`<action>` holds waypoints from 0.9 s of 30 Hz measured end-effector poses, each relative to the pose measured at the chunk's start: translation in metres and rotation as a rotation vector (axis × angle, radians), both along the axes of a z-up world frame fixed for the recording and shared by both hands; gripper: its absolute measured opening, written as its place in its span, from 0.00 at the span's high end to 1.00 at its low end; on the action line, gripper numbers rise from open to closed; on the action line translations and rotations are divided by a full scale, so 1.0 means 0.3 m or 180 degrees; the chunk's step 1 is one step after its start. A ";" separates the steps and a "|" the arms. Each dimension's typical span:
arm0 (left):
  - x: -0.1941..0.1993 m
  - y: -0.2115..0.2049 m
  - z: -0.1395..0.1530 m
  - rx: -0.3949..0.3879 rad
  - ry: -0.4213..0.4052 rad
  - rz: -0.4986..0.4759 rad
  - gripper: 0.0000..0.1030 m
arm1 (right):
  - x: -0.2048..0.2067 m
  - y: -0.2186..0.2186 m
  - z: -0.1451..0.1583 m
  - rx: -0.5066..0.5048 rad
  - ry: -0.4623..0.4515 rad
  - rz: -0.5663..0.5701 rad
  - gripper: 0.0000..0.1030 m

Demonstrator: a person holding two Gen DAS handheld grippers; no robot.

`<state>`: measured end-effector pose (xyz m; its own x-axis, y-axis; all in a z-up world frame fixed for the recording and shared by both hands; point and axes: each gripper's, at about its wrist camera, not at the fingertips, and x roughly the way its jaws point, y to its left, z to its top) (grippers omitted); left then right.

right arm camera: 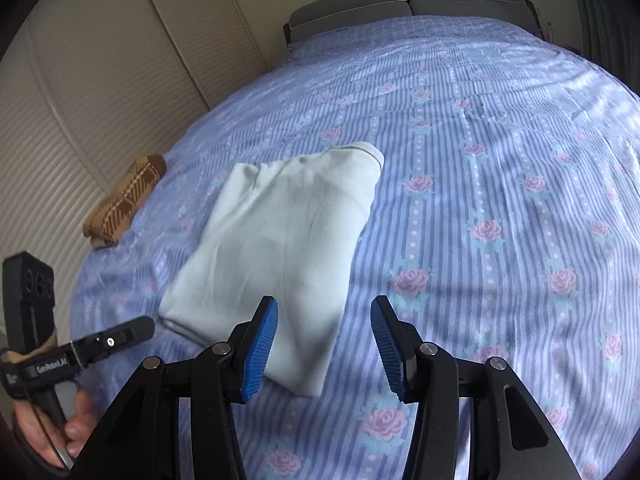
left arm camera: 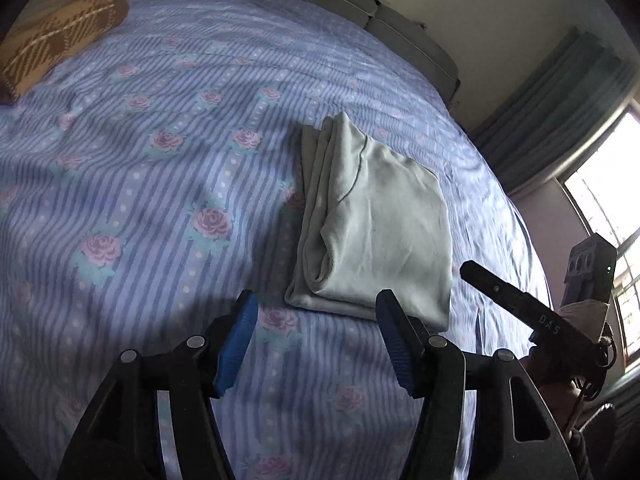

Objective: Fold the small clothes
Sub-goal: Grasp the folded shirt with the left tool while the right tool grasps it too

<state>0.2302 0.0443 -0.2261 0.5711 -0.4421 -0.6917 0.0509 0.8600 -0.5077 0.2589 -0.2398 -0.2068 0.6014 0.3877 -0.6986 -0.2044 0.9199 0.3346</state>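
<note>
A pale mint garment [left arm camera: 376, 224] lies folded into a neat rectangle on the blue striped, rose-patterned bedsheet [left arm camera: 140, 168]. My left gripper [left arm camera: 316, 320] hovers just short of its near edge, blue pads apart, nothing between them. From the right wrist view the same folded garment [right arm camera: 276, 240] lies ahead and slightly left. My right gripper [right arm camera: 324, 328] is open above its near corner and grips nothing. The right gripper's body [left arm camera: 516, 300] shows at the right edge of the left wrist view. The left gripper's body [right arm camera: 80, 352] shows at lower left of the right wrist view, held by a hand.
A brown and cream plaid cloth [left arm camera: 60, 40] lies folded near the bed's far left edge, also the plaid cloth [right arm camera: 124, 200] beside the ribbed wall panel. A grey padded headboard [right arm camera: 404, 4] closes the far end. A window [left arm camera: 612, 208] and curtain stand at the right.
</note>
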 end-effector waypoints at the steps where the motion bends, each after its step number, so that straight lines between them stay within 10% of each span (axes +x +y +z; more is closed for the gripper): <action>1: 0.002 -0.009 -0.006 -0.0043 0.0034 0.0054 0.42 | 0.022 -0.012 0.008 0.0050 0.0015 0.0010 0.50; 19: 0.102 -0.032 -0.108 -0.0993 0.0326 0.1003 0.43 | 0.447 -0.134 -0.123 0.1203 0.0837 0.0331 0.49; 24: 0.130 -0.050 -0.140 -0.1010 0.0345 0.0946 0.80 | 0.545 -0.072 -0.168 0.1438 0.1062 0.0551 0.51; 27: 0.134 -0.041 -0.159 -0.1049 0.0352 0.0950 0.83 | 0.569 -0.059 -0.183 0.1566 0.1122 0.0578 0.70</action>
<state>0.2705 0.0320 -0.2738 0.6375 -0.4761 -0.6057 -0.2444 0.6205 -0.7451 0.4295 -0.2573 -0.2619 0.2620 0.7882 -0.5569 -0.1431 0.6024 0.7853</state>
